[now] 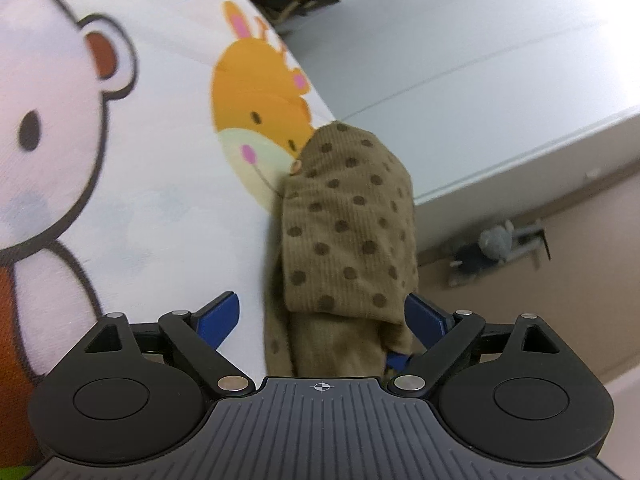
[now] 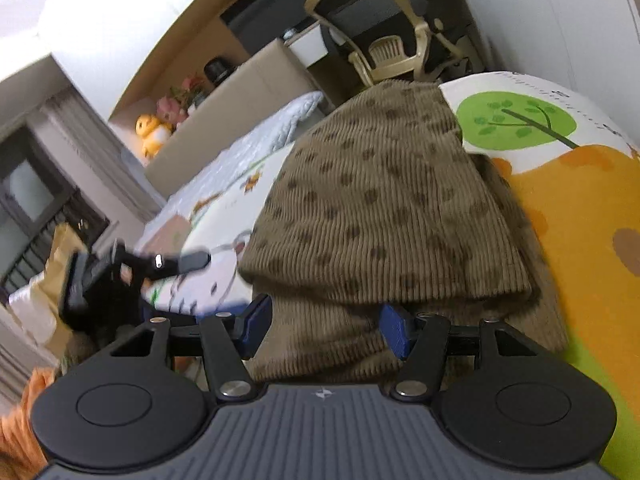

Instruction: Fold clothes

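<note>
The folded garment (image 2: 384,216) lies on the mat (image 2: 580,208), between both grippers' fingers (image 1: 224,316).

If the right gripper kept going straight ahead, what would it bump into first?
The brown spotted garment. The right gripper has its blue fingers spread around the folded cloth already, so it would push straight into the fabric.

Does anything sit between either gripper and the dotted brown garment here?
No. The brown dotted garment already lies between the blue fingers of the left gripper, and likewise in the right gripper. Nothing else intervenes in either view.
</note>
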`<state>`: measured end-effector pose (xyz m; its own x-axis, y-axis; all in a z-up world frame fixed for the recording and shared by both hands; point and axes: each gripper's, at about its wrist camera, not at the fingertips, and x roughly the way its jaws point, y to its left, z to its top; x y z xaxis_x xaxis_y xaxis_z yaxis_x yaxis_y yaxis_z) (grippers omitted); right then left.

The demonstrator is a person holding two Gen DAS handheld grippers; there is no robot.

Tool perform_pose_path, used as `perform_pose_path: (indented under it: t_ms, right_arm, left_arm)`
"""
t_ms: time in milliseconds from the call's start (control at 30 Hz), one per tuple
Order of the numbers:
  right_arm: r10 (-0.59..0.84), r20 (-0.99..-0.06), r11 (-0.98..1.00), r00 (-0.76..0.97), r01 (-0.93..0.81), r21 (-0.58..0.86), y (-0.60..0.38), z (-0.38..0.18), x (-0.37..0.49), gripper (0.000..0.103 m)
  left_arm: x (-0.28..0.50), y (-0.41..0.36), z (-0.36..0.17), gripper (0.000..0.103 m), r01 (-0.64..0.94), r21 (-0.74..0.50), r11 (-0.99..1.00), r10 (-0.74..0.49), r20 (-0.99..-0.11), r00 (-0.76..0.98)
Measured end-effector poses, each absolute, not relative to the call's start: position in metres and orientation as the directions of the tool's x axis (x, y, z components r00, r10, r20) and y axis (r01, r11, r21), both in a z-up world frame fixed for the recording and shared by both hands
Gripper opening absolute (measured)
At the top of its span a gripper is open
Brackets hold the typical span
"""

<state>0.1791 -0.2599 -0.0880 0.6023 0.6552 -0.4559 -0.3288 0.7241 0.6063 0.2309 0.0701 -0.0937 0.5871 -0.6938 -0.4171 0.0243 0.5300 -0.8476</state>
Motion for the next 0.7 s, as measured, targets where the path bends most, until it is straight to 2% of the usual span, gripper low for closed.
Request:
perform_pose_path:
  t_ms: [133,367,533,600,700]
  right_arm:
    - [0.681,-0.357,0.677,0.639,-0.365,0.639,-0.255,-0.083,0.184,0.064]
    - [0.719,-0.166,0.586,0.675,-0.461,0.666,-0.245,-0.072,0.185,0.064]
    - [0.654,-0.221,0.667,0.723,-0.414,0.619,-0.250,-0.069,0.190,0.064]
    - [0.647,-0.232,0.672,0.726,-0.399,0.624,-0.254,-0.072,0.192,0.064]
    - [0.648,-0.239,0.663,0.723,-0.381,0.644,-0.260,-0.076,0.193,0.064]
  left_arm:
    - [0.232,0.071,-0.094,0.094,0.025,-0.848,0.530,-0.693,-0.416,0.589]
    - [0.234,0.073,-0.092,0.094,0.026,-0.857,0.514,-0.694,-0.398,0.601]
    - [0.237,0.058,-0.079,0.092,0.100,-0.840,0.534,-0.708,-0.379,0.596]
    - [0.234,0.047,-0.068,0.090,0.151,-0.776,0.612,-0.671,-0.409,0.618]
    - [0.219,0.019,-0.044,0.090,0.290,-0.514,0.807,-0.550,-0.476,0.686]
